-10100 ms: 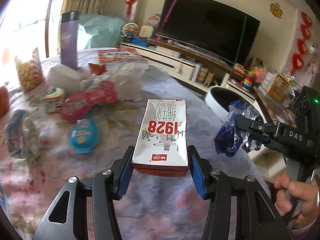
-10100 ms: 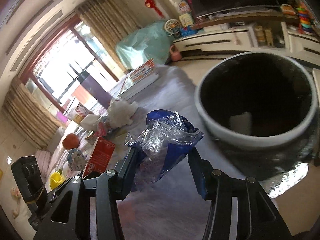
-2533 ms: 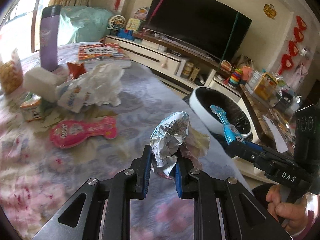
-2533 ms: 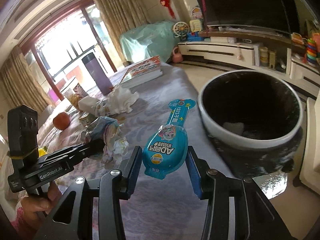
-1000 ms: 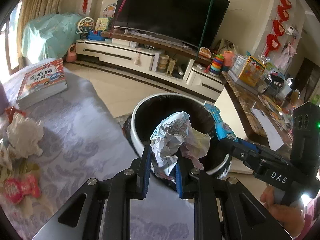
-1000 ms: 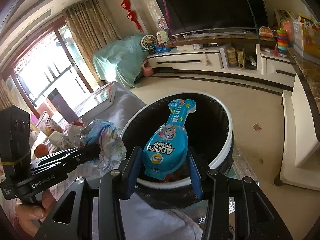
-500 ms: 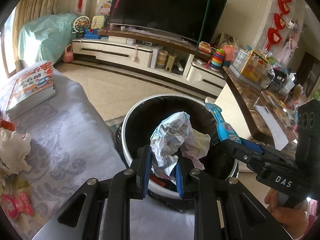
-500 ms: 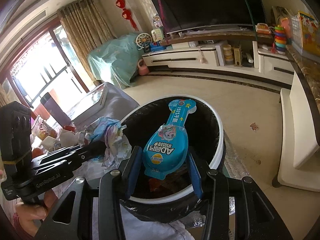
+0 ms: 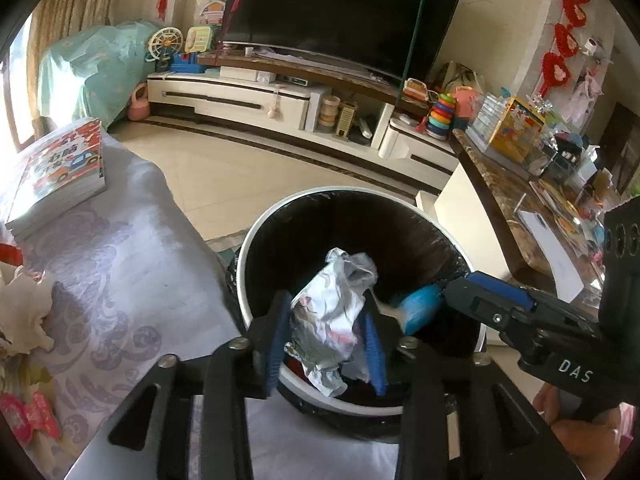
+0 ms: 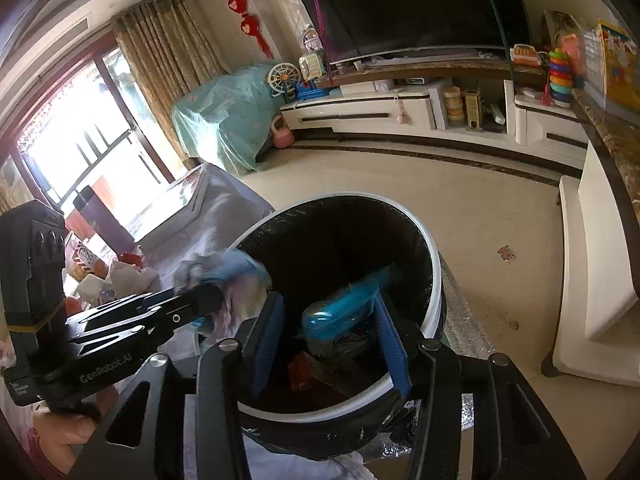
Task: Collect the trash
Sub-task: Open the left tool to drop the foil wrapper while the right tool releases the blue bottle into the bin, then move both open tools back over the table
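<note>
The trash bin [image 9: 256, 240] stands on the floor just beside the cloth-covered table [image 9: 132, 264], to its right. A stack of books [image 9: 60, 172] lies at the table's far edge. Behind the bin, the TV cabinet [image 9: 248, 100] runs along the wall, with the television [image 9: 340, 12] above it. A counter [image 9: 508, 196] lies right of the bin.

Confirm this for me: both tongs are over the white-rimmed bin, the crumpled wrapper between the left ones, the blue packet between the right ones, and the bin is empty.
Not quite: the bin is not empty. The right wrist view shows a red piece and other dark rubbish at its bottom. The rest holds: the crumpled wrapper is between the left tongs, the blue packet between the right tongs, and both are over the bin.
</note>
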The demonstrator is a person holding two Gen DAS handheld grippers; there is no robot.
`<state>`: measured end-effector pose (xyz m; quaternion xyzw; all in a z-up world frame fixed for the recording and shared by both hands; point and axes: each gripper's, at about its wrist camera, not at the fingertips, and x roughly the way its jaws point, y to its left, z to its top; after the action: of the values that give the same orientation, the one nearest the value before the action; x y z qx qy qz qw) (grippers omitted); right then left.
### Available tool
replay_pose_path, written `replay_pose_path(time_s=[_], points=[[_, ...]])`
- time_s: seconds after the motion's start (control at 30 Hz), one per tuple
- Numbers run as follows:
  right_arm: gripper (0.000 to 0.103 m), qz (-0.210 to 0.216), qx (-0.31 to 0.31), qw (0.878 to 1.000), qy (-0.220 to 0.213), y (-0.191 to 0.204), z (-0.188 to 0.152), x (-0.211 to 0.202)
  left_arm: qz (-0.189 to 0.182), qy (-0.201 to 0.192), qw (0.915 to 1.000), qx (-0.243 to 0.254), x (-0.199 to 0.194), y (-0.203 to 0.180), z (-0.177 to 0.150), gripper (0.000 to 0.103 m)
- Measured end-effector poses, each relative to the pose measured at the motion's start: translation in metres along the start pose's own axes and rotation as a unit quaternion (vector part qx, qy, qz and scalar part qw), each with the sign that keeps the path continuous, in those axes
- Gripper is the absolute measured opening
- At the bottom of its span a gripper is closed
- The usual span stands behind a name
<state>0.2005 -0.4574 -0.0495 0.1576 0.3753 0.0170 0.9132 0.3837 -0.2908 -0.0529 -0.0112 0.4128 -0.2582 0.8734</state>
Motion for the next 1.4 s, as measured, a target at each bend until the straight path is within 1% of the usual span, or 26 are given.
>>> replay_pose_path(time_s=[0.03, 0.07, 0.17, 0.2, 0.27, 0.33, 0.37, 0.4, 0.6, 0.87, 1.1, 1.4], points=[[0.054, -0.001, 0.002, 1.000, -0.002, -0.001, -0.001, -0.001, 0.000, -0.002, 1.0000, -0.001, -0.001, 0.000, -0.001, 0.046], [0.059, -0.002, 0.003, 1.000, -0.003, -0.001, -0.001, -0.002, 0.000, -0.005, 1.0000, -0.002, -0.003, 0.001, -0.003, 0.047], [0.064, 0.000, 0.011, 1.000, -0.010, -0.004, -0.003, -0.007, -0.001, -0.005, 1.0000, -0.007, -0.008, 0.005, -0.010, 0.049], [0.069, 0.000, 0.013, 1.000, -0.011, -0.004, -0.004, -0.008, -0.001, -0.005, 0.9999, -0.011, -0.010, 0.006, -0.013, 0.051], [0.074, 0.003, 0.018, 1.000, -0.014, -0.004, -0.005, -0.011, -0.001, -0.007, 0.9999, -0.016, -0.016, 0.010, -0.019, 0.054], [0.079, 0.008, 0.019, 1.000, -0.015, -0.001, -0.007, -0.014, 0.002, -0.010, 0.9997, -0.024, -0.025, 0.015, -0.028, 0.059], [0.086, 0.010, 0.018, 1.000, -0.016, 0.001, -0.009, -0.015, 0.002, -0.012, 0.9996, -0.026, -0.028, 0.017, -0.030, 0.061], [0.090, 0.013, 0.018, 1.000, -0.016, 0.004, -0.011, -0.017, 0.003, -0.013, 0.9995, -0.029, -0.032, 0.020, -0.035, 0.063], [0.092, 0.031, 0.010, 0.999, -0.015, 0.025, -0.022, -0.020, 0.011, -0.020, 0.9983, -0.053, -0.060, 0.039, -0.066, 0.065], [0.092, 0.062, -0.007, 0.998, -0.001, 0.060, -0.039, -0.016, 0.037, -0.033, 0.9944, -0.094, -0.107, 0.070, -0.106, 0.065], [0.092, 0.084, -0.026, 0.996, 0.016, 0.095, -0.055, -0.007, 0.058, -0.042, 0.9885, -0.133, -0.143, 0.096, -0.139, 0.065], [0.092, 0.110, -0.053, 0.992, 0.042, 0.138, -0.073, 0.010, 0.083, -0.052, 0.9796, -0.176, -0.182, 0.122, -0.168, 0.065]])
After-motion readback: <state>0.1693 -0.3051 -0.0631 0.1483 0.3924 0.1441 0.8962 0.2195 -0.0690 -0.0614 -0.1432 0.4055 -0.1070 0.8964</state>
